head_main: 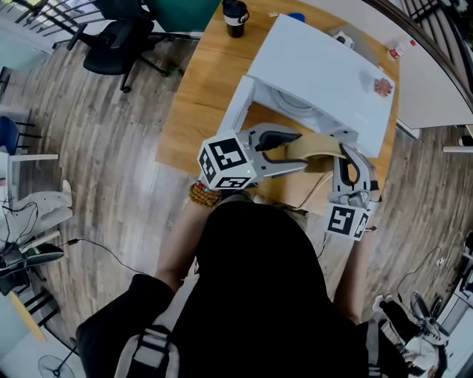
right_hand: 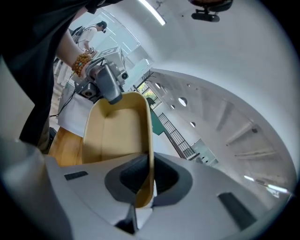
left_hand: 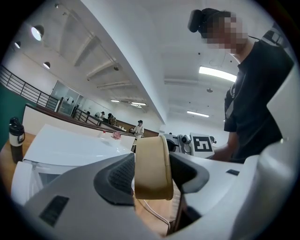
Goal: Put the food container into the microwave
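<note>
A tan, empty food container [head_main: 314, 145] hangs in front of the white microwave [head_main: 325, 70], whose door [head_main: 238, 103] stands open to the left. Both grippers hold it. My left gripper [head_main: 284, 151] is shut on its left rim [left_hand: 152, 166]. At the opposite end, my right gripper [head_main: 347, 159] pinches the thin wall [right_hand: 149, 154], and the container's hollow inside [right_hand: 115, 136] shows in the right gripper view. The microwave cavity [head_main: 295, 111] lies just beyond the container.
The microwave stands on a wooden table [head_main: 196, 81]. A black cup [head_main: 235, 18] sits at the table's far edge. A black office chair [head_main: 118, 40] stands on the wood floor to the left. Cables and a white shoe [head_main: 37, 207] lie at far left.
</note>
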Motion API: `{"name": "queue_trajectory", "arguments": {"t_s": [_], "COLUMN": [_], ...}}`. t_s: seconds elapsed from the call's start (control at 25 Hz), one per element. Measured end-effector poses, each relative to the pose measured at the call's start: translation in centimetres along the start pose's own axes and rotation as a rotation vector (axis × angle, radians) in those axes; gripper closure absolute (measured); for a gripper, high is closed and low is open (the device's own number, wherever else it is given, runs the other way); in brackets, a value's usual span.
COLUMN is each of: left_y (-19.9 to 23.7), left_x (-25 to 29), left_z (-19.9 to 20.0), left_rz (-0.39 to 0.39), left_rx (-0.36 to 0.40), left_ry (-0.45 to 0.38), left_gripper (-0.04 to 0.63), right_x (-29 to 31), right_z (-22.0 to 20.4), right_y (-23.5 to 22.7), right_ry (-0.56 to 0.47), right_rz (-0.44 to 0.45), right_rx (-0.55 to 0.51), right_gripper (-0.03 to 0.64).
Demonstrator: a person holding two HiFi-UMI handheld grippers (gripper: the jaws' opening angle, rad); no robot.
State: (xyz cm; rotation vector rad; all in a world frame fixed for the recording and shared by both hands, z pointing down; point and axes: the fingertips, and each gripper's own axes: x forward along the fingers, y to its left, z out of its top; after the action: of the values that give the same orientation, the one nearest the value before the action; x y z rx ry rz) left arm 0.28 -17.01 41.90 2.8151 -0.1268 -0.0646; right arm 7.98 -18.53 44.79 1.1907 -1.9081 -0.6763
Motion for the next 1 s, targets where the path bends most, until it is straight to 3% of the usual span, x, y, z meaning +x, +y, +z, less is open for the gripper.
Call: {"name": "queue_trajectory", "arguments": {"t_s": [0.12,0.36,0.52,0.72,0.88,1.0], "left_y": [0.3,1.5,1.8,3.5,4.9,6.0], "left_x": [-0.2,-1.3,-3.3,-6.1,-7.1,-7.5], "left_z": [-0.1,0.9,2.2,4.3,3.5,3.3], "left_rz": [0.025,0.163,0.236,0.39,0.506,0.56], "left_rx": [0.015,0.118,0.201,0.261,0.418,0.416], "left_ry": [-0.007,-0.112,-0.166,-0.263,-0.197,-0.192], "left_gripper": [0.351,0.353,0.373,0.47,0.509,0.517], "right_x": [0.2,0.8,1.7,2.9,3.8,4.8], "right_z": [-0.1,-2.5,-4.0,-5.7,-6.7,-7.2], "right_y": [0.3,0.3,2.1,5.3,8.9,11.3], "right_ry": [0.008,0.092,0.155,0.263,0.33,0.348], "right_rz": [0.015,0.038,0.095,0.166,0.24,0.303], "right_rx": [0.017,0.113,0.279,0.426,0.613,0.776], "right_gripper": [0.598,0.604,0.604,0.604,0.604,0.604]}}
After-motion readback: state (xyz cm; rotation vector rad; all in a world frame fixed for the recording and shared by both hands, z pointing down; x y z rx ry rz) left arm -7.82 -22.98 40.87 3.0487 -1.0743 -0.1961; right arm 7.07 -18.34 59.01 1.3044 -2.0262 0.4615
